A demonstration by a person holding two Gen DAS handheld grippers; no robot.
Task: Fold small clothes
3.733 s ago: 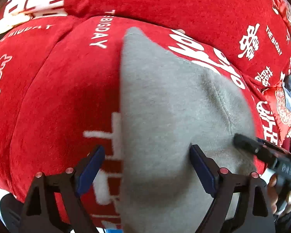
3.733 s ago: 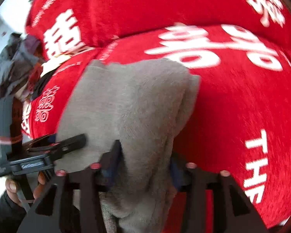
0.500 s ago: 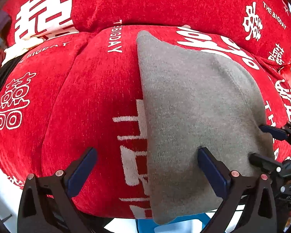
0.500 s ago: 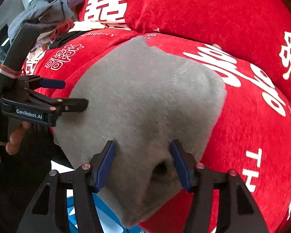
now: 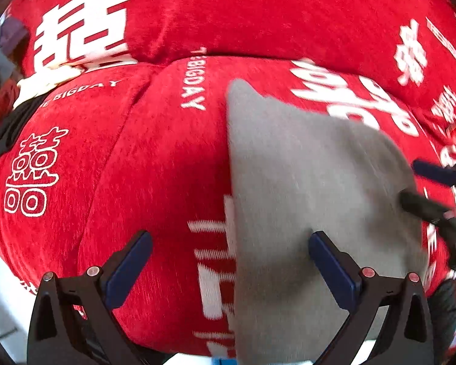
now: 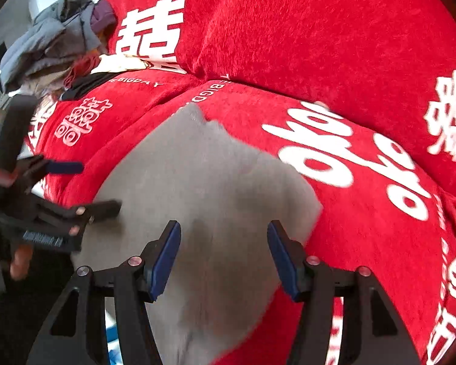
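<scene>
Left wrist view: a folded grey garment (image 5: 313,200) lay on the seat cushion of a red sofa (image 5: 155,158) printed with white characters and the words "THE BIGDAY", its near edge hanging over the cushion's front. The left gripper (image 5: 228,261) was spread wide and held nothing; its left finger stood over bare red fabric and its right finger over the grey cloth, the garment's straight left edge running between them. The right gripper (image 5: 422,188) reached in from the right edge of the frame, its two dark fingers apart at the garment's right side. The picture was blurred, and whether either finger touched the cloth could not be told.

Right wrist view: the same grey garment (image 6: 203,200) filled the middle of the frame, one corner pointing toward the sofa's back cushion (image 6: 319,30). The right gripper (image 6: 223,252) hung open over the cloth, both blue-padded fingers over the grey and nothing clamped between them. The left gripper (image 6: 88,185) came in from the left, also parted, its lower finger at the garment's left edge. A heap of grey and purple clothes (image 6: 54,42) sat at the sofa's far left end.
</scene>
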